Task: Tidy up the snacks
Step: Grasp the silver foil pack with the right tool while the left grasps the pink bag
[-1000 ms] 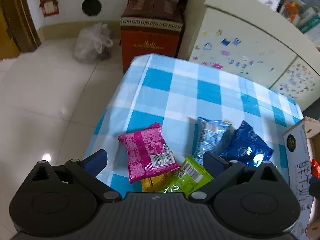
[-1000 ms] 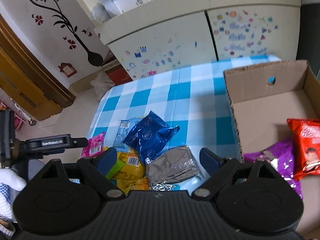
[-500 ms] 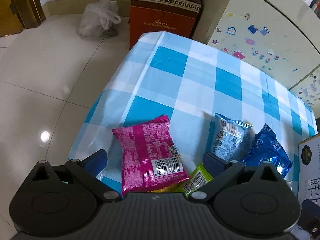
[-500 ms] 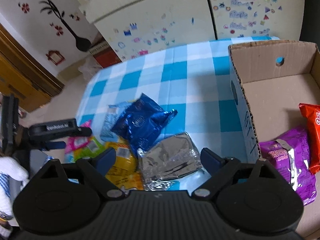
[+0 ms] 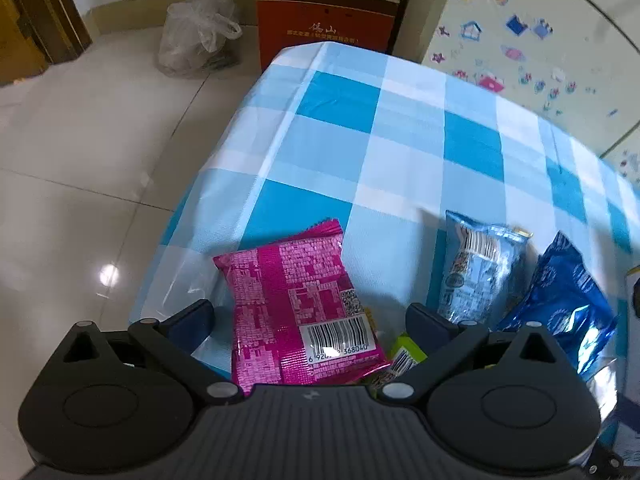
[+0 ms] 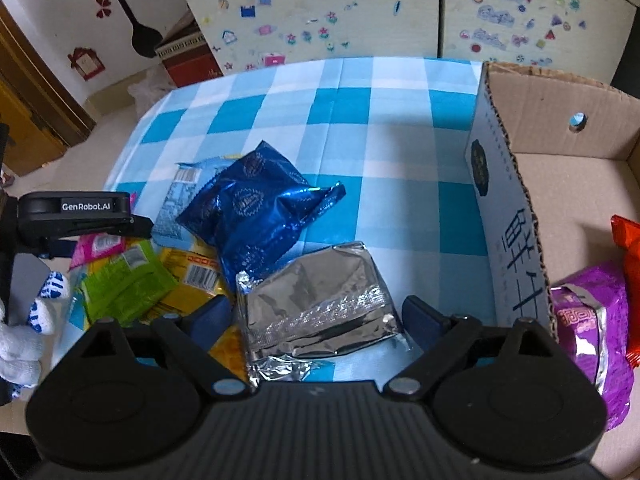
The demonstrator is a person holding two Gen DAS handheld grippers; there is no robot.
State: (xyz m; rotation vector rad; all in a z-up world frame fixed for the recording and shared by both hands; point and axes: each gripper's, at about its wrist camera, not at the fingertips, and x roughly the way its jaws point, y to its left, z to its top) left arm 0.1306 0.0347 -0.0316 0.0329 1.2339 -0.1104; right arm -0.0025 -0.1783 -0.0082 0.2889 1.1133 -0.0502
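Note:
On the blue checked tablecloth (image 5: pixel 400 128) lies a pink snack packet (image 5: pixel 296 300), barcode side up. My left gripper (image 5: pixel 308 314) hangs over it, open, one finger on each side and no pad pressing it. A silver foil packet (image 6: pixel 316 300) lies between the fingers of my right gripper (image 6: pixel 318 312), whose jaws are opening and do not press it. Around these lie a dark blue packet (image 6: pixel 256 216), a light blue packet (image 5: pixel 476 268), a green packet (image 6: pixel 120 280) and a yellow packet (image 6: pixel 192 276). The cardboard box (image 6: pixel 504 216) at the right holds a purple packet (image 6: pixel 592 320) and an orange-red one (image 6: pixel 628 248).
The table's left edge drops to a tiled floor (image 5: pixel 80 160). A red-brown carton (image 5: pixel 328 12) and a plastic bag (image 5: pixel 196 36) stand beyond the far corner. A cabinet with stickers (image 6: pixel 320 12) runs behind the table. A white gloved hand (image 6: pixel 24 332) holds the left gripper.
Both grippers have sunk toward the table and tipped further down. The pink packet now lies between the left fingers, the silver packet between the right ones, which stand slightly wider.

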